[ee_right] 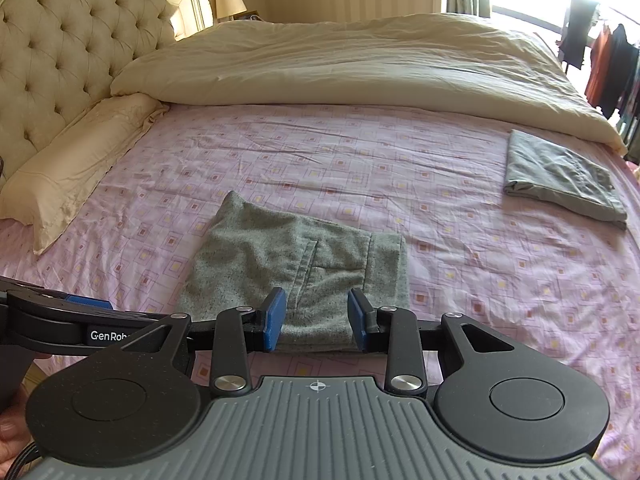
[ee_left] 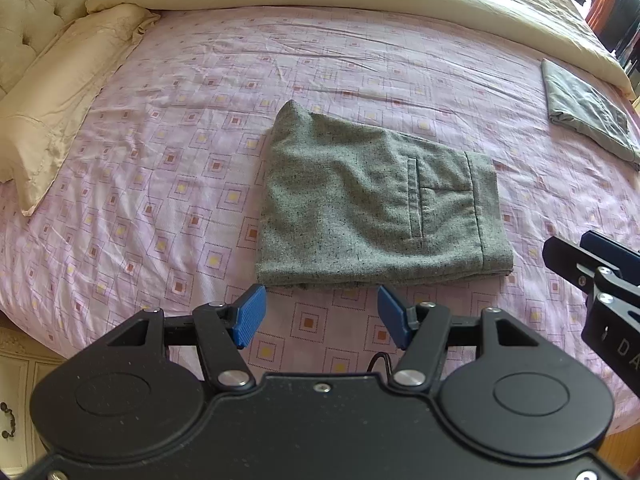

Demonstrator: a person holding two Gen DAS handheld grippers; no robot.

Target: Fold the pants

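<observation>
Grey speckled wool pants (ee_left: 372,204) lie folded into a compact rectangle on the pink patterned sheet (ee_left: 160,168), back pocket up. They also show in the right wrist view (ee_right: 296,264). My left gripper (ee_left: 320,316) is open and empty, just short of the pants' near edge. My right gripper (ee_right: 316,316) is open and empty, hovering above the near edge of the pants. The right gripper's body shows at the right edge of the left wrist view (ee_left: 600,280).
A second folded grey garment (ee_right: 560,180) lies at the far right of the bed. A cream duvet (ee_right: 340,68) is bunched along the back, a pillow (ee_right: 76,164) and tufted headboard (ee_right: 60,48) at left. Clothes hang by the window (ee_right: 608,68).
</observation>
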